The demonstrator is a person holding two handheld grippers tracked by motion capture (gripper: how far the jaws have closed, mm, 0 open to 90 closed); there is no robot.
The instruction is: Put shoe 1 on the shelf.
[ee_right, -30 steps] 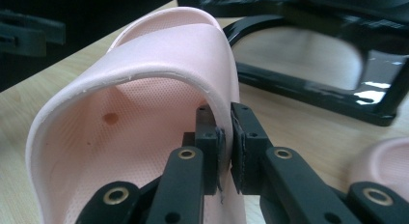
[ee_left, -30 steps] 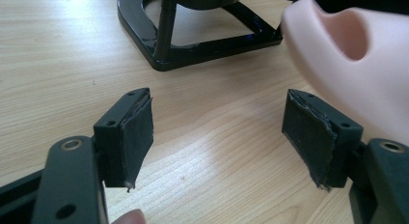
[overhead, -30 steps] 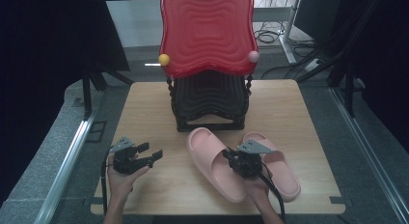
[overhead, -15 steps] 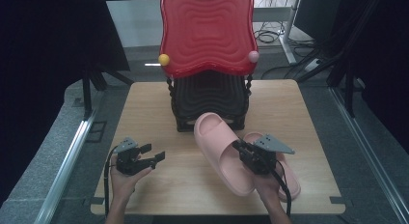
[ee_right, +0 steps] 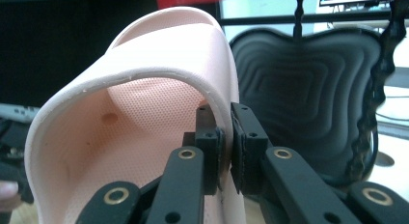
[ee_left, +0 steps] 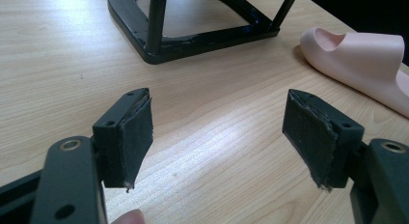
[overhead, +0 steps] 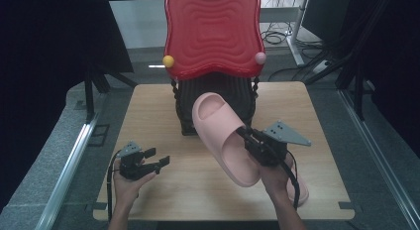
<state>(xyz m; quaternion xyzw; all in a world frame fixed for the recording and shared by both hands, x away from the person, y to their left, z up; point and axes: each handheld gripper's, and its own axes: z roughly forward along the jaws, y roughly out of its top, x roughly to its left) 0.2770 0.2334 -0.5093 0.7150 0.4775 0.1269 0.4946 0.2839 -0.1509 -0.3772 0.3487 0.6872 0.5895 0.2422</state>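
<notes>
Against the black rack [overhead: 213, 103] on the worktop [overhead: 148, 116], I've lifted the pink slipper [overhead: 225, 136] clear; my right gripper [overhead: 252, 140] pinches its strap. Likely racking next. Left gripper [overhead: 159, 159] idles, fingers spread, empty.

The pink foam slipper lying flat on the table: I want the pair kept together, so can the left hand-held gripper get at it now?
Probably yes: the left hand-held gripper is open, with bare wooden table between it and the slipper.
</notes>
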